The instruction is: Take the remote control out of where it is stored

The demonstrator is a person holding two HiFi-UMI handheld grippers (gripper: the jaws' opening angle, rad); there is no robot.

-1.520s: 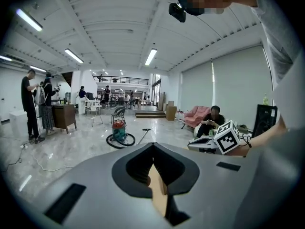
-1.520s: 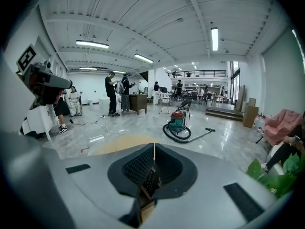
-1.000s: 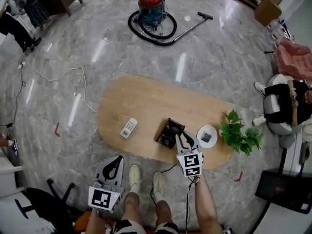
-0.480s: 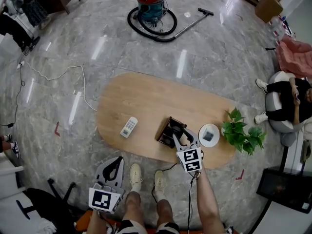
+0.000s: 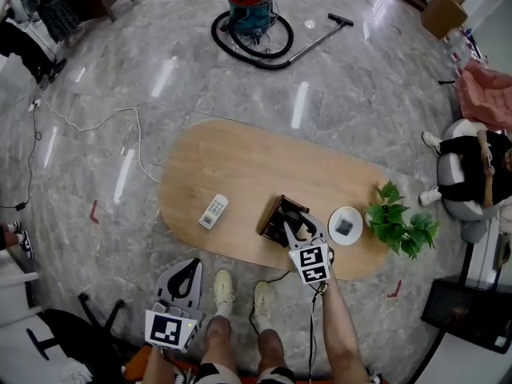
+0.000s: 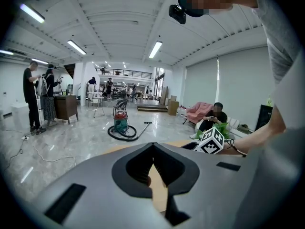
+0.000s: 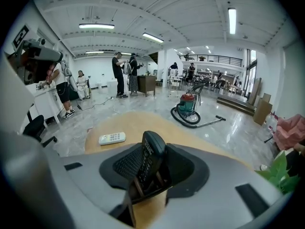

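A black remote control (image 7: 150,157) stands upright in a dark wooden holder (image 5: 277,217) near the front edge of the oval table (image 5: 240,166). My right gripper (image 5: 297,228) reaches into the holder from the near side. Its jaws have just been opening, and in the right gripper view they (image 7: 155,150) stand wide on either side of the remote without pinching it. The holder's wooden slats (image 7: 145,194) show below the remote. My left gripper (image 5: 190,272) hangs off the table by my left leg, with its fingertips together (image 6: 152,147) and nothing held.
A white remote (image 5: 212,211) lies on the table left of the holder. Right of it are a white dish (image 5: 345,225) and a green plant (image 5: 400,224). A vacuum cleaner with hose (image 5: 250,14) stands on the floor beyond, and a person sits at the right (image 5: 468,170).
My right gripper's jaws have spread wider and the gripper has sunk slightly over the holder. The left gripper has stayed where it was.
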